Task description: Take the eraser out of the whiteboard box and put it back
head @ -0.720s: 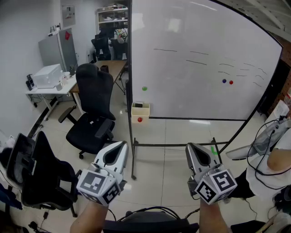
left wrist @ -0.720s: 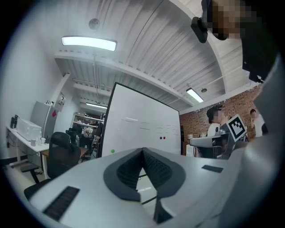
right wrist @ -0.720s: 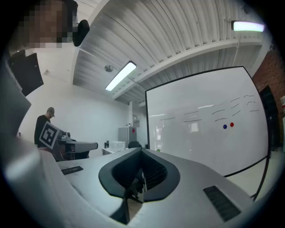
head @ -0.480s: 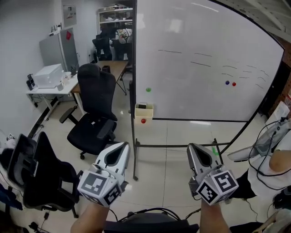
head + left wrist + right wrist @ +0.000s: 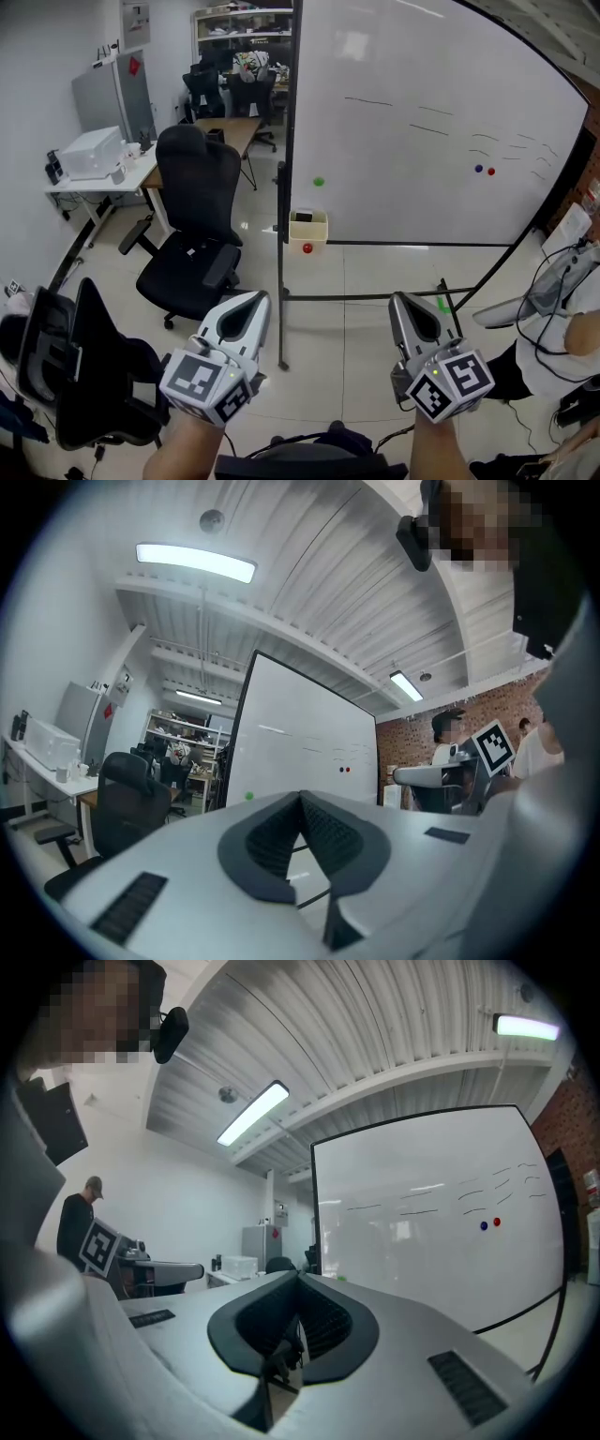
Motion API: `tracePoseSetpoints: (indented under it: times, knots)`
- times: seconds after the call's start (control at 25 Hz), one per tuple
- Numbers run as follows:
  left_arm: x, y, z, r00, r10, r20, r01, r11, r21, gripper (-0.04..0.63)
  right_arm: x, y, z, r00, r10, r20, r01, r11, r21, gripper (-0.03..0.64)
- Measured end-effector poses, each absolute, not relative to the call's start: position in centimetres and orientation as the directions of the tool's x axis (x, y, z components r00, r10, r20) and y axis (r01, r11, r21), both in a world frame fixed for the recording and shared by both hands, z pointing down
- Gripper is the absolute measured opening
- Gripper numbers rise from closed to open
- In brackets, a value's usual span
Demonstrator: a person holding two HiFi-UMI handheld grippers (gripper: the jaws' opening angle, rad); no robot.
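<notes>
Right hand-held gripper (image 5: 401, 304) closed, empty

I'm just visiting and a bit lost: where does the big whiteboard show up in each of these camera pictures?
Head view: the whiteboard fills the upper right.
Left gripper view: it stands in the middle, smaller and seen at an angle.
Right gripper view: it fills the right half.
Shared landmark: the blue magnet on the board's right part, beside a red one, shows in all three.

Pale tiled floor (image 5: 375, 319), black office chair (image 5: 192, 187), white desk (image 5: 131, 180), ceiling strip light (image 5: 195, 562)
</notes>
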State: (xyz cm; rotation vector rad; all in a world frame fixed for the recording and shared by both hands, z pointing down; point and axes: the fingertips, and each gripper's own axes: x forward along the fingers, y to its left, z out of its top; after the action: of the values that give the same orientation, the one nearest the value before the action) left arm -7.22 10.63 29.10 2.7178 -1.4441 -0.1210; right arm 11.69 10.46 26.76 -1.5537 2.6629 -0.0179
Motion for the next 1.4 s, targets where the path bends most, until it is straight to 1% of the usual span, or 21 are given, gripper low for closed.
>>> tracePoseSetpoints:
  times: [0.24,0.48,0.56,0.76,1.04,1.16,1.28,1.4]
  knots:
    - [-7.4,6.5,29.6,0.558,-0.830,-0.027,-0.825,-0.557,0.097,0.020,12.0,6.0,26.6,-0.484,-0.874,-0.040,-0.873,0.485,-0.041,0.025]
    - [-6.7,1.2,29.5,0.536,-0.844,-0.009,-0.841,-0.535,0.074,0.020,12.7,0.0,26.7,-0.514,-0.856,-0.053,-0.855,0.516,-0.044,0.025]
    - [-6.4,-0.8,29.3,0.521,-0.853,-0.012,-0.850,-0.521,0.076,0.020,13.1,-2.1,26.7,-0.531,-0.846,-0.053,-0.845,0.533,-0.046,0.025]
    - [-5.2,-5.5,29.5,0.473,-0.881,-0.003,-0.879,-0.473,0.065,0.020,13.8,-6.3,27.0,-0.584,-0.811,-0.042,-0.812,0.584,0.012,0.025]
    - [-3.3,-10.3,29.6,0.435,-0.901,0.013,-0.900,-0.434,0.043,0.020,15.0,-11.5,27.6,-0.637,-0.770,-0.041,-0.770,0.638,-0.012,0.025]
    - [-3.5,-12.0,29.2,0.432,-0.902,0.015,-0.902,-0.432,0.023,0.020,14.5,-12.8,27.4,-0.644,-0.764,-0.053,-0.763,0.645,-0.032,0.025]
    - [-4.3,-14.0,29.3,0.431,-0.902,0.013,-0.902,-0.430,0.047,0.020,13.5,-14.3,27.2,-0.645,-0.762,-0.058,-0.762,0.647,-0.032,0.025]
    - [-5.6,-15.9,29.3,0.454,-0.891,0.015,-0.891,-0.453,0.038,0.020,12.1,-16.0,27.4,-0.630,-0.774,-0.058,-0.774,0.632,-0.038,0.025]
